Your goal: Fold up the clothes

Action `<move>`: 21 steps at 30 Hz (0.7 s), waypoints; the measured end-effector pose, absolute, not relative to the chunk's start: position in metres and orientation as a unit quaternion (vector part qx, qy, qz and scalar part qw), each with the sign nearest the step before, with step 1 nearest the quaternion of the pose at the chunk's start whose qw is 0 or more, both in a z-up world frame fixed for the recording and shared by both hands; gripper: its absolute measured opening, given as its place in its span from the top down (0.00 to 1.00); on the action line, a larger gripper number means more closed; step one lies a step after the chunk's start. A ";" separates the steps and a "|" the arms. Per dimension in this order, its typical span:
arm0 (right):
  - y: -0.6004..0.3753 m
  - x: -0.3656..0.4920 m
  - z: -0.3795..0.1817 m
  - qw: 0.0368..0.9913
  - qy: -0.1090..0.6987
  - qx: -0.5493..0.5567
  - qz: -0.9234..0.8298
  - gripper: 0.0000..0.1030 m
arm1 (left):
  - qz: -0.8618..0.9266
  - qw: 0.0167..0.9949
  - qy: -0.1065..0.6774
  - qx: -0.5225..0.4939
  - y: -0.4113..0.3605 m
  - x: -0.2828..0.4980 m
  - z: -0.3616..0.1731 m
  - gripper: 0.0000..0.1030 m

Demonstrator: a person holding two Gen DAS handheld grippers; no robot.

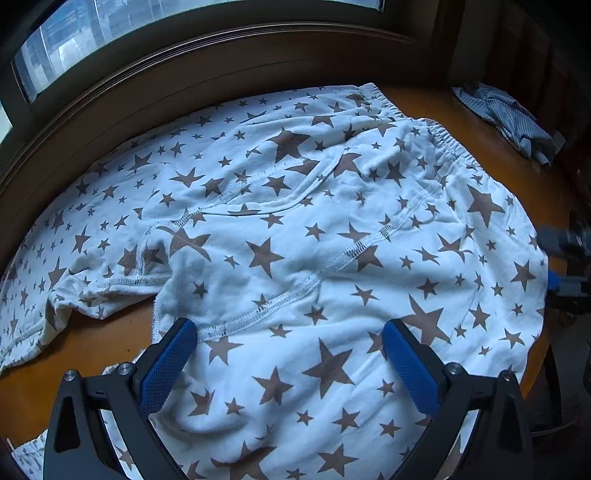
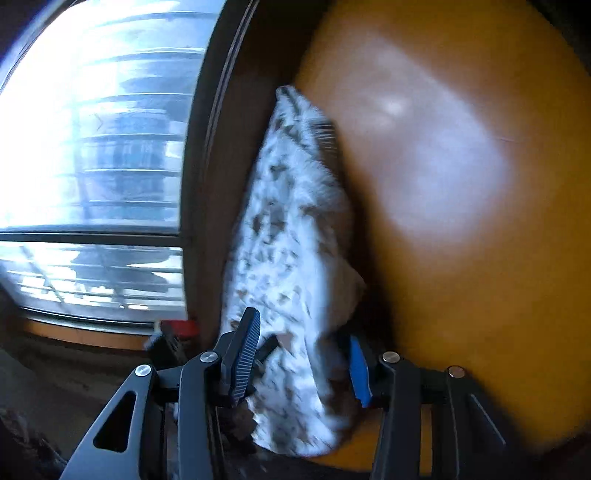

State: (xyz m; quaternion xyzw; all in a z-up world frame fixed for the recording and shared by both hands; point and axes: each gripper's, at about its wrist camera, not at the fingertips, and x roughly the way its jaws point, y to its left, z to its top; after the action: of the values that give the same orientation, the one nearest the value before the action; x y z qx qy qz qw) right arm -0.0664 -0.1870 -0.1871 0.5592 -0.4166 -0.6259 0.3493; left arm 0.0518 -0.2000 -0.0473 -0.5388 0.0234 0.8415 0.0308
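Note:
White shorts with brown stars [image 1: 295, 221] lie spread inside out on the orange table [image 1: 92, 350], elastic waistband at the far right. My left gripper [image 1: 290, 365] points down over the near part of the cloth. Its blue pads [image 1: 170, 365] stand wide apart with a bulge of fabric between them, not pinched. At the right edge, the right gripper [image 1: 565, 258] shows as a blur beside the cloth. In the rolled, blurred right wrist view, my right gripper [image 2: 301, 354] is open. The starred fabric [image 2: 288, 240] runs between its fingers.
A crumpled blue-striped cloth [image 1: 506, 118] lies at the table's far right corner. A dark wooden sill and a window [image 1: 74, 33] run along the far side. Bare orange tabletop [image 2: 461, 184] spreads beside the shorts.

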 end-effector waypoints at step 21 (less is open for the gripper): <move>-0.293 -0.095 -0.158 0.410 -0.272 0.536 -0.686 0.52 | 0.858 0.078 -0.015 -0.507 -0.185 0.040 -0.025 0.01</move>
State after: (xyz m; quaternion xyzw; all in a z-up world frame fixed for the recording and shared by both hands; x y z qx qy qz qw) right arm -0.0946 -0.2925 -0.1580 0.5363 -0.2718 -0.6858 0.4100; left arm 0.0404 -0.1850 -0.0250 -0.5073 -0.0151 0.8581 0.0780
